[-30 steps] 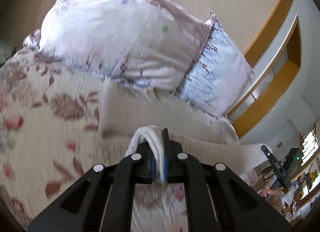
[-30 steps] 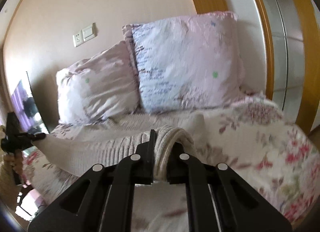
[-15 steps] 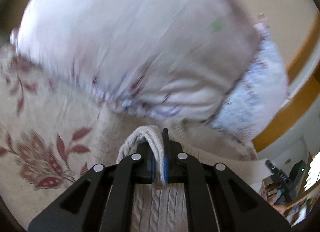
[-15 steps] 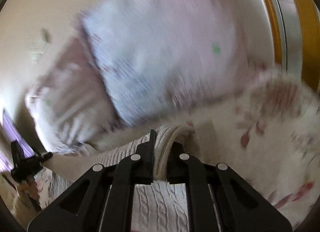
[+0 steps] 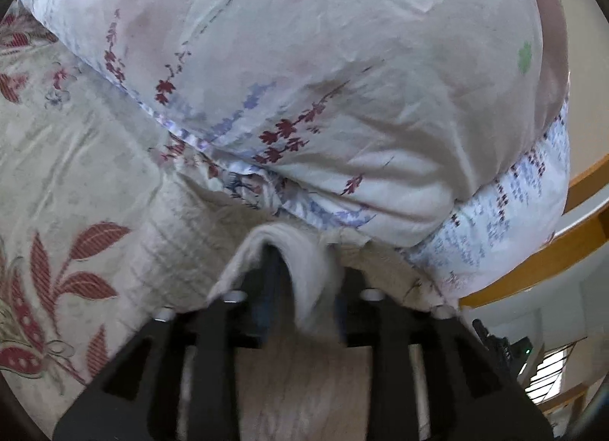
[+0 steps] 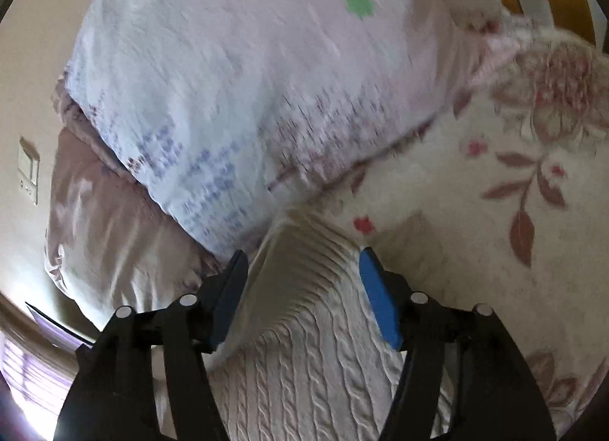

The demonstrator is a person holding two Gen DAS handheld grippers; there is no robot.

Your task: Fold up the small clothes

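A cream cable-knit sweater [image 6: 304, 357] lies on the floral bedspread [image 6: 495, 258], its folded edge up against the pillows. In the right wrist view my right gripper [image 6: 302, 288] stands over that edge with its jaws opening; the blue pads [image 6: 380, 300] are clear of the knit between them. In the left wrist view my left gripper [image 5: 302, 285] is also opening. A loose fold of the sweater [image 5: 300, 250] still hangs between its fingers, with a dark gap beside it. The ribbed part of the sweater [image 5: 179, 247] spreads to the left.
Two large flowered pillows [image 5: 304, 60] [image 6: 247, 79] lean right ahead of both grippers. A second pillow [image 5: 514, 205] and a wooden frame [image 5: 533, 262] show at the right. A wall switch [image 6: 28, 171] sits at the left.
Both grippers carried the sweater's edge forward and down to the foot of the pillows, rolling level as they went. Both were shut on the knit; now their jaws stand apart.
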